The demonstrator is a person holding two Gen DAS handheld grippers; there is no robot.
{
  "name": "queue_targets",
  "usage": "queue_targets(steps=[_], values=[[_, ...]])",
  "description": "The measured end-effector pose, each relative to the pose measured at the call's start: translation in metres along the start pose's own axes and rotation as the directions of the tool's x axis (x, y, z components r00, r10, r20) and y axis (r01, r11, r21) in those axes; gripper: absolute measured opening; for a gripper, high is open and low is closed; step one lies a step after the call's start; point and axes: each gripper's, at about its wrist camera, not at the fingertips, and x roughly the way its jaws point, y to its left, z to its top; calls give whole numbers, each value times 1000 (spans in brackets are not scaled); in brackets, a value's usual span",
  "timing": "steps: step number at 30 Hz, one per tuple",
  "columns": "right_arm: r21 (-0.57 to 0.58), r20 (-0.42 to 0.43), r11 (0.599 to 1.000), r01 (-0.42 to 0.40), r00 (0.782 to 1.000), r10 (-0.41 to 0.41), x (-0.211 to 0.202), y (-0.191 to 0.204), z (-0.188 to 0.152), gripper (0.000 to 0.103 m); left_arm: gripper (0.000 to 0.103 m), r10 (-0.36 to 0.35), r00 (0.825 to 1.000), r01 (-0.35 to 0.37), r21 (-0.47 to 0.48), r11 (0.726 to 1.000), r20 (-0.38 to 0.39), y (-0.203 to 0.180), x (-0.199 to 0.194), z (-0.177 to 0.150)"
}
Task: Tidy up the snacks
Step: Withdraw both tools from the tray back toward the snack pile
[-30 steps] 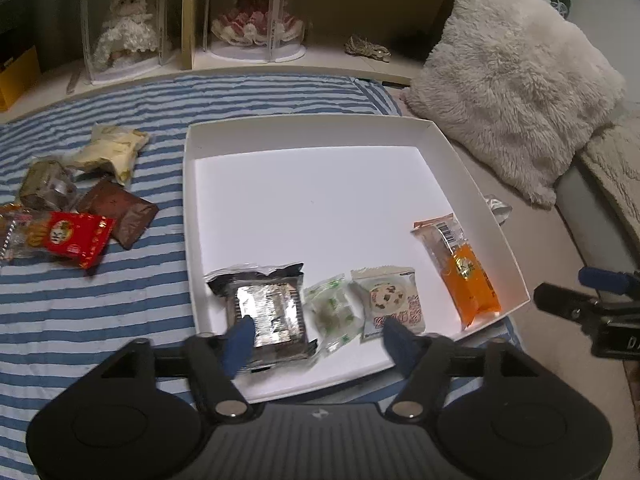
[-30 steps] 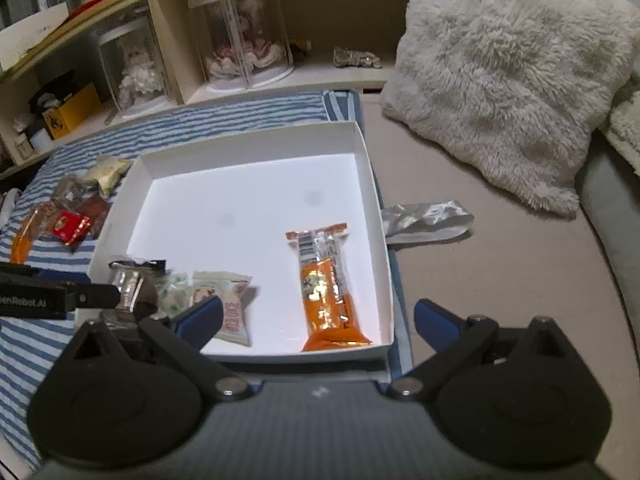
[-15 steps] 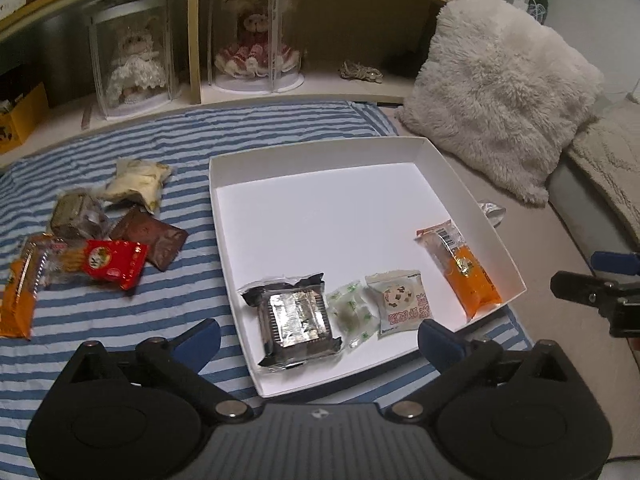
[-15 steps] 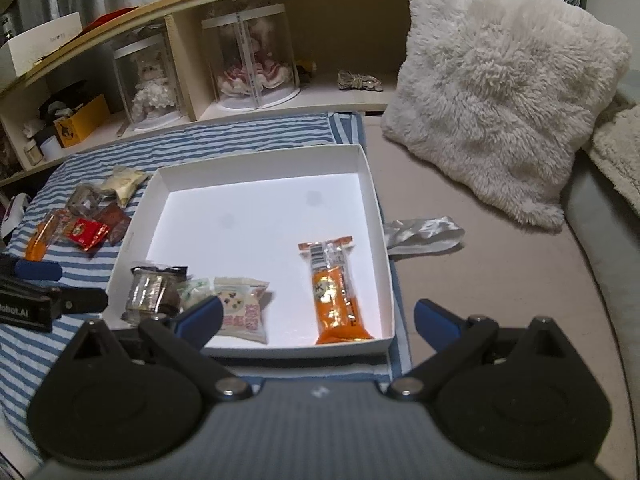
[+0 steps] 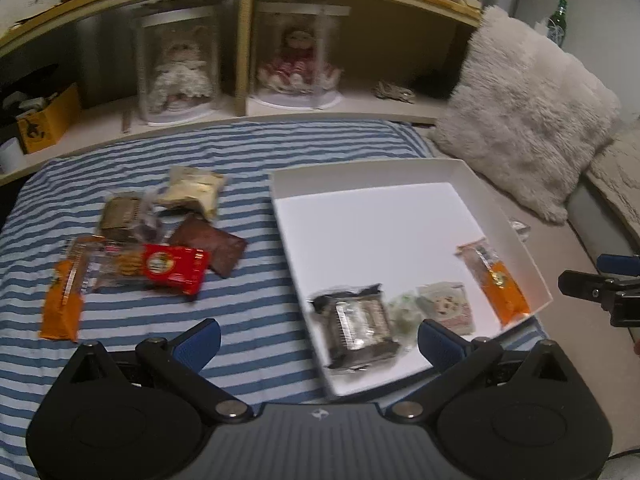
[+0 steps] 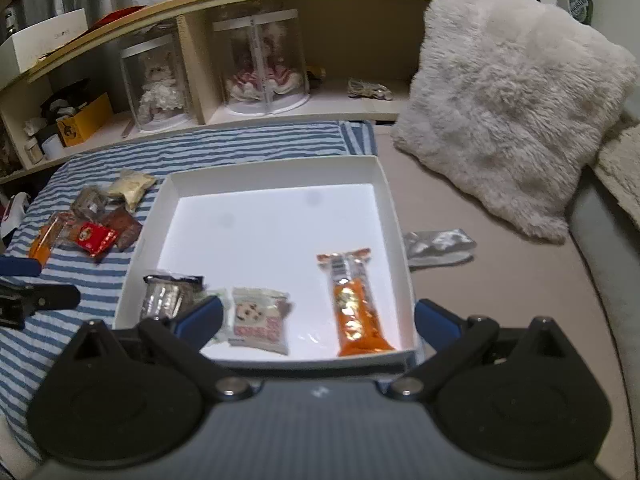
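Note:
A white box (image 5: pixel 400 168) lies on the striped blanket. Along its near side lie a silver-black packet (image 5: pixel 356 328), a small green packet (image 5: pixel 402 314), a cookie packet (image 5: pixel 444 306) and an orange bar (image 5: pixel 494 280). Left of the box is a loose pile: a red packet (image 5: pixel 172 266), a brown one (image 5: pixel 212 246), a cream one (image 5: pixel 192 190) and an orange one (image 5: pixel 64 304). My left gripper (image 5: pixel 320 342) hangs open above the box's near left corner, holding nothing. Over the near rim of the box (image 6: pixel 276 168) my right gripper (image 6: pixel 320 318) is open and empty too.
A crumpled silver wrapper (image 6: pixel 438 246) lies on the beige surface right of the box. A fluffy pillow (image 6: pixel 512 92) stands behind it. The shelf at the back (image 6: pixel 304 108) holds dolls in clear cases. My right gripper's tips show at the right edge (image 5: pixel 600 280).
My left gripper let go of the silver-black packet in the box, opened wide and drew back up and leftward. The right gripper rose and backed off a little.

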Motion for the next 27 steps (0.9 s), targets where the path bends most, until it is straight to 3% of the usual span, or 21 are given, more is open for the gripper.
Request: queue_targets(steps=[17,27], values=[[-53,60,992,-111,992,114,29,96,38,102,103,109,991,-95,-172,980,77,124,-21,9],[-152,47,970,-189,979,198,62,168,59,102,103,187,977,-166,-185,969,105,186,-26,13]])
